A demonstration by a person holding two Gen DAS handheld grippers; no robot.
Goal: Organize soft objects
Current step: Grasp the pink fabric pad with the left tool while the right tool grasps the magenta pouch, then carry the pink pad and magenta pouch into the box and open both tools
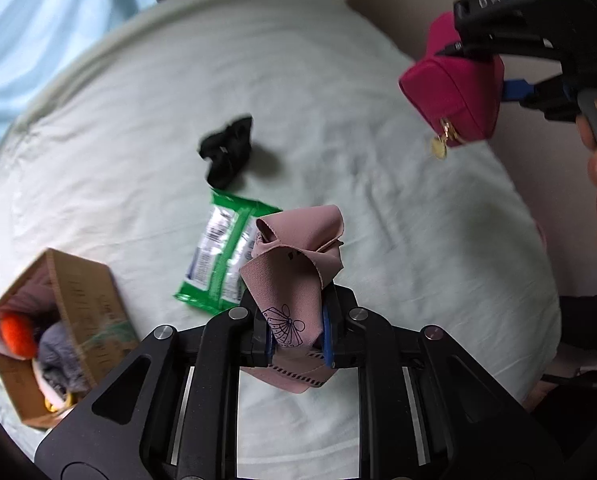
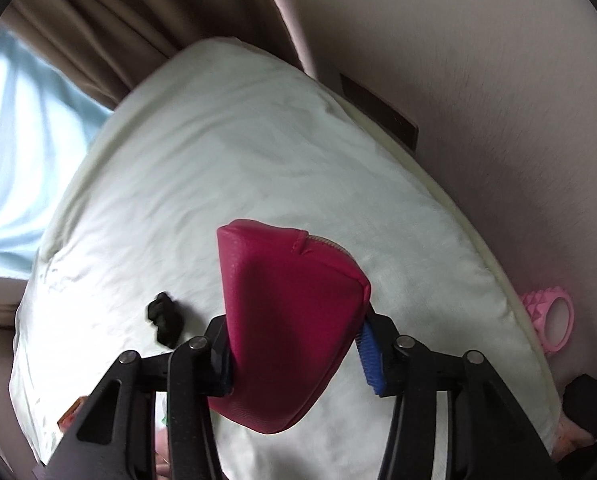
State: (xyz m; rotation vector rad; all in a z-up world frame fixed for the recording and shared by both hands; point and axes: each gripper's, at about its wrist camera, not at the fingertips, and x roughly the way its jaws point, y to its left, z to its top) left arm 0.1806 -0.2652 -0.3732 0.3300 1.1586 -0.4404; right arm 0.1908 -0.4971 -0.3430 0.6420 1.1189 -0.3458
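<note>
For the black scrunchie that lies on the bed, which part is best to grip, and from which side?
Grip the bunched middle of the black scrunchie from straight above: it lies flat and crumpled on the bed sheet, clear of the green wipes pack, with no stiff edge.

left hand-held gripper [image 1: 298,328]: black frame, silver screws, blue pads | right hand-held gripper [image 2: 298,344]: same, "DAS" lettering

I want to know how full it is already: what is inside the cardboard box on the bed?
The cardboard box holds something orange, grey cloth and a bit of yellow. Its walls and those items hide anything beneath.
</note>
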